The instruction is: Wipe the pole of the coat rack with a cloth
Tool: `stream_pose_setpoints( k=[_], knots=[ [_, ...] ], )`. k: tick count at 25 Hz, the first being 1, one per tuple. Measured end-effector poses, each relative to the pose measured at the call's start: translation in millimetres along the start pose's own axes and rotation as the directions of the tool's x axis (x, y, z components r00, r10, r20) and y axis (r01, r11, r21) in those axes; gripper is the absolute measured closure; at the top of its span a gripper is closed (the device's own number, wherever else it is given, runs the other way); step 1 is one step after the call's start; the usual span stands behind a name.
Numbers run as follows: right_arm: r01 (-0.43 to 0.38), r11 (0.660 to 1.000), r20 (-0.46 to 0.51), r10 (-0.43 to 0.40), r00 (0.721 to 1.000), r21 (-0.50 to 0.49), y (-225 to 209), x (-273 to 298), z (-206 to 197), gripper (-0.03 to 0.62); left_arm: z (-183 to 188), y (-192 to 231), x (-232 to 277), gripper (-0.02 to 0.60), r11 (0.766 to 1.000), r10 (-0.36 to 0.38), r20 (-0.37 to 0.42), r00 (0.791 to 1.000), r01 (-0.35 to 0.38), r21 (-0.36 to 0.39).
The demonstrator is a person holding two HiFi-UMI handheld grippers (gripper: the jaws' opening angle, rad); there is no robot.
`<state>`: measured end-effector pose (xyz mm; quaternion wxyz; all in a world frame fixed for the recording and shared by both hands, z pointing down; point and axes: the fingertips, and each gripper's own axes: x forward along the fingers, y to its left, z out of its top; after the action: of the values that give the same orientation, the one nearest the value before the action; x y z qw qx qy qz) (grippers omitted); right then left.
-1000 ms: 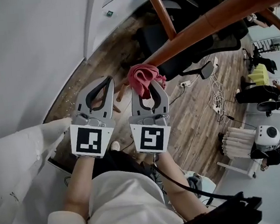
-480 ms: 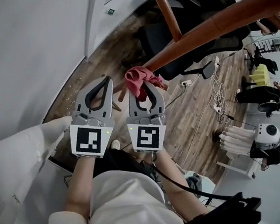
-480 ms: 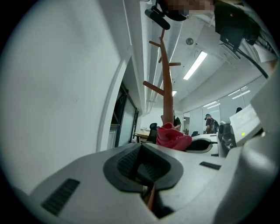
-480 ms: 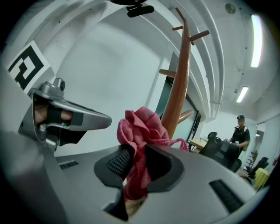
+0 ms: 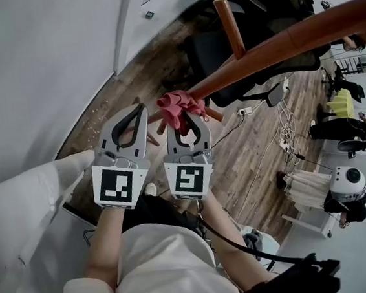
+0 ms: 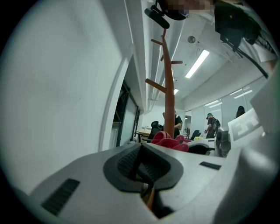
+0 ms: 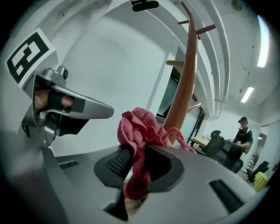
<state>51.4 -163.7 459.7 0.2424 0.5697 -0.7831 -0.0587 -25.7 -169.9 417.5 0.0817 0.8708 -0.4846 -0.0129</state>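
Right gripper (image 5: 185, 114): closed on a bunched pink cloth (image 5: 176, 103). The cloth is pinched between the jaws and most of it spills out past the tips.
Cloth position: at the lower stretch of the coat rack's brown wooden pole (image 5: 276, 43). In the head view it appears to lie against the pole; in the right gripper view the cloth (image 7: 141, 130) sits directly in front of the pole (image 7: 185, 85).
Left gripper (image 5: 140, 106): jaws brought together with nothing between them, held just beside the right gripper on its left.
Pole: runs up past a side peg (image 5: 229, 18) that branches off it.
Surroundings: wood-plank floor (image 5: 252, 158), white wall (image 5: 32, 74), black office chair (image 5: 221, 44) behind the pole.
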Motion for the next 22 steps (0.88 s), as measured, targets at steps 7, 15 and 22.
stream_pose_setpoints(
  k=[7,15,22],
  knots=[
    [-0.039,0.999,-0.07,0.042,0.997,0.037,13,2,-22,0.503,-5,1,-5,0.569,1.0,0.009,-0.017,1.0,-0.009,0.015],
    [-0.068,0.991,-0.133,0.083,0.988,0.114,17,10,-49,0.503,-19,3,-9,0.569,0.999,0.009,-0.076,0.997,-0.006,0.039],
    [-0.103,0.969,-0.123,0.133,0.983,0.224,17,11,-43,0.503,-26,7,-5,0.569,0.999,0.009,-0.115,0.993,-0.004,0.05]
  ],
)
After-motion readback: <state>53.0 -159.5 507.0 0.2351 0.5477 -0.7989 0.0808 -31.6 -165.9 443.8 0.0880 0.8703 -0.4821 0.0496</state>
